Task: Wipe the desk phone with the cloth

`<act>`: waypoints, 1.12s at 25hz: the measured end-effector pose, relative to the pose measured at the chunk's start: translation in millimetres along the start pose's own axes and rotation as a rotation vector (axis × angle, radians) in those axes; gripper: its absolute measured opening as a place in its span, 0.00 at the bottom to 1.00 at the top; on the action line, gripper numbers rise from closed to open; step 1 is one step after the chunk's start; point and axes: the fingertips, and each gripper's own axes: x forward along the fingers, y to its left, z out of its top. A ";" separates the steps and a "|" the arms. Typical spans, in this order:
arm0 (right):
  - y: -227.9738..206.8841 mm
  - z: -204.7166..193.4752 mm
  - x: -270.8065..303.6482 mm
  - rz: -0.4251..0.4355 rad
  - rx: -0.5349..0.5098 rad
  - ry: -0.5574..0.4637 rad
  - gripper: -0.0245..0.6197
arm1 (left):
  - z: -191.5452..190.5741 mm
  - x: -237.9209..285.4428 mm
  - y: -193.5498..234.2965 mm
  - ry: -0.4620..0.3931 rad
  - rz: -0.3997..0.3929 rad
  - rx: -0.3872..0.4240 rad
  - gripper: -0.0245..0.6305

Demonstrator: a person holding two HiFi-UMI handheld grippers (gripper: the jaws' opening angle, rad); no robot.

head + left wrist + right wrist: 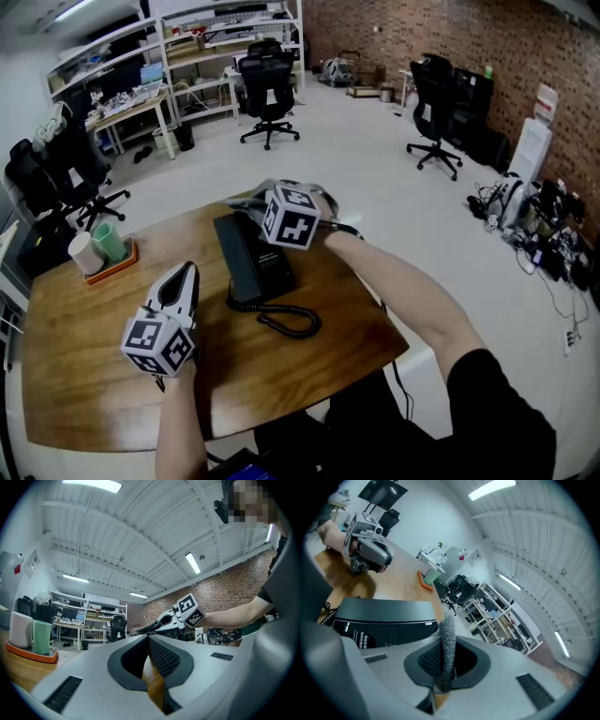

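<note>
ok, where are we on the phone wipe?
Done: the grey knitted cloth is picked up, clamped in the right gripper. In hand: that gripper sits at the black desk phone's far end. The left gripper is shut, empty, over the wooden table. Left: no wiped area shows, so assume the whole phone remains.

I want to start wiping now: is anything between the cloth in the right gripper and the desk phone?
Nothing visible. The cloth, pinched in the right gripper, hangs right beside the desk phone; its coiled cord lies at the opposite end.
</note>
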 end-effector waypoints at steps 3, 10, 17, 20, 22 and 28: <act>13.9 -7.0 -7.8 0.041 -0.024 0.001 0.08 | 2.2 1.6 1.5 0.000 -0.002 0.005 0.04; 91.2 -16.9 -59.4 0.169 -0.157 -0.025 0.08 | 2.0 1.2 3.2 0.000 -0.001 0.004 0.04; 143.4 -27.5 -98.7 0.347 -0.308 0.001 0.08 | 0.8 1.3 5.2 0.001 0.000 0.003 0.04; 77.2 -7.6 -80.9 0.166 -0.147 -0.062 0.08 | 0.2 0.2 7.9 0.001 -0.001 0.003 0.04; 23.8 0.1 -61.1 0.015 -0.029 -0.082 0.08 | -0.9 -0.7 9.2 0.000 0.002 0.001 0.04; -17.8 -2.5 -4.8 -0.061 0.019 0.002 0.08 | -2.7 -1.1 6.0 -0.002 0.008 -0.007 0.04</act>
